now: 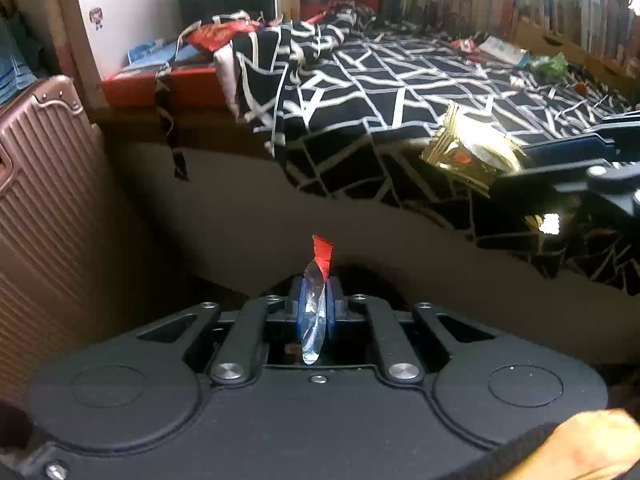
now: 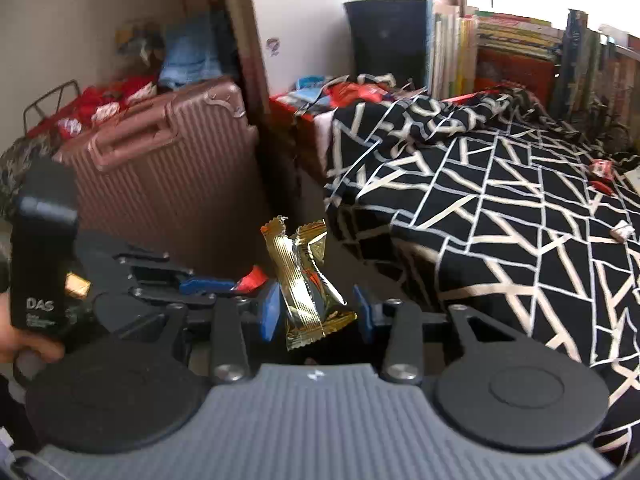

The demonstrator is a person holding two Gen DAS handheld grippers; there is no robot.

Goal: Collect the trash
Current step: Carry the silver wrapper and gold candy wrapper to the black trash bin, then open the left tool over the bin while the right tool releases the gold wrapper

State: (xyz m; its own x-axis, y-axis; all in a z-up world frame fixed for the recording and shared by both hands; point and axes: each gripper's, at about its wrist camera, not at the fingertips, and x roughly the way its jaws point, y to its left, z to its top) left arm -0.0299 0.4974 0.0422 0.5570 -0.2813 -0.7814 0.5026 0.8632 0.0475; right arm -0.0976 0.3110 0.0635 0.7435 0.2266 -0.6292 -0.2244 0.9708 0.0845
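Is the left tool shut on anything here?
Shut: the left tool pinches a thin silver-and-red wrapper between its blue pads.

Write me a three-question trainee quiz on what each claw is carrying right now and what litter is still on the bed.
1. True or false: the left claw is shut on a red and silver wrapper.
2. What does the right claw carry: A a book, B gold wrappers, C a sock?
3. Fill in: small scraps still lie on the black and white ____.

Key: 1 true. 2 B. 3 bedspread.
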